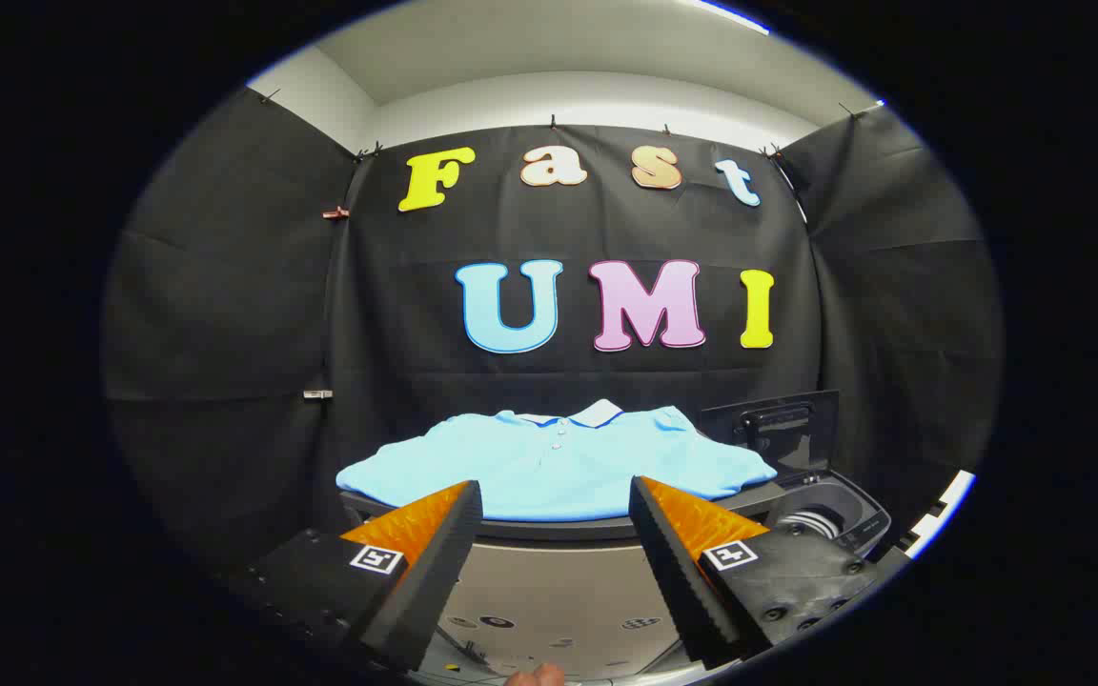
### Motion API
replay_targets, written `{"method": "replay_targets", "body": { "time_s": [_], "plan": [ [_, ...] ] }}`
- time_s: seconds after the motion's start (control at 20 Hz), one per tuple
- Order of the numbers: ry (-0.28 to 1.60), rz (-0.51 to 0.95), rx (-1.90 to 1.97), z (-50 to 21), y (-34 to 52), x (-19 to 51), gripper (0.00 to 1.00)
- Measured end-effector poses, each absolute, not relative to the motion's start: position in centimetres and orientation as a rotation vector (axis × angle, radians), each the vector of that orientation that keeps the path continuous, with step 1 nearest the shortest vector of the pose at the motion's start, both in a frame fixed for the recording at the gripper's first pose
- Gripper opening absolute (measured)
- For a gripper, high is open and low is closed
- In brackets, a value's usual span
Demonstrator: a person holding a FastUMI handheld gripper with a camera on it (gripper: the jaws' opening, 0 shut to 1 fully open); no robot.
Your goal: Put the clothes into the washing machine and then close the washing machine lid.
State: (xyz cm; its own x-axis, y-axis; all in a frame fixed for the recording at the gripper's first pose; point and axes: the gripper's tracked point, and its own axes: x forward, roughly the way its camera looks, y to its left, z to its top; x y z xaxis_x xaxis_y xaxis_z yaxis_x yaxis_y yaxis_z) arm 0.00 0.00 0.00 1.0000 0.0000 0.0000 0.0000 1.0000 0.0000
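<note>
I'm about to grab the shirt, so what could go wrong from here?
The hand-held gripper is open, short of the light blue polo shirt. Spread flat, the shirt may yield only a thin pinch and slip. The washing machine opening beside it looks small, so sleeves could drape over the rim and block the raised lid.

Wall: black cloth backdrop point(416, 314), creased, clipped along top edge, wraps 3 sides.
Above cloth: plain white upper wall point(587, 100), pale ceiling over it.
Furniture: dark round-edged tabletop point(549, 527) just in front of cloth, base of centre panel.
Floor: pale, w/ small dark round marks point(559, 595), below tabletop.
</note>
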Motion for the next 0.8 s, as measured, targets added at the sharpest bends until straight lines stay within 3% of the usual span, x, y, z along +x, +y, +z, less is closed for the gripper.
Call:
{"method": "replay_targets", "body": {
  "time_s": [0.8],
  "plan": [
    [0.001, 0.021, -0.009, -0.18, 0.23, -0.05, 0.98]
  ]
}}
